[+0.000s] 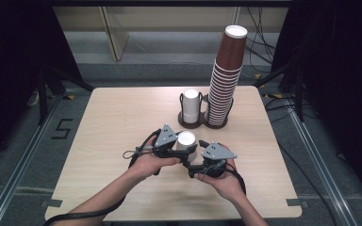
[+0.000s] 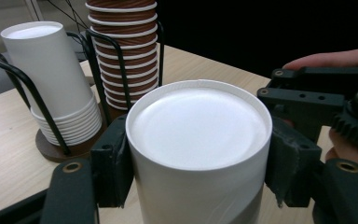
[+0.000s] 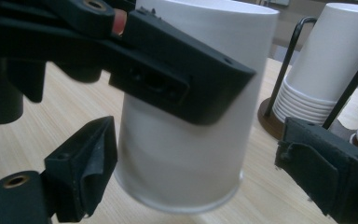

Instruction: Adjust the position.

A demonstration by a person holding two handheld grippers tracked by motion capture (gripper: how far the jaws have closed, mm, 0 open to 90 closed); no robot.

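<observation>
The white paper cup [image 2: 198, 154], upside down with its flat base up, sits clamped between the pads of my left hand-held gripper [image 2: 198, 163], just above the pale wooden desk [image 1: 122, 117]. My right hand-held gripper [image 3: 200, 186] stands open around it, pads off its wall at 3 and 9 o'clock. At 12 o'clock stand a short white cup stack [image 1: 191, 106] and a tall brown cup stack [image 1: 224, 80] in a black wire holder [image 1: 202, 123], its base partly hidden.
</observation>
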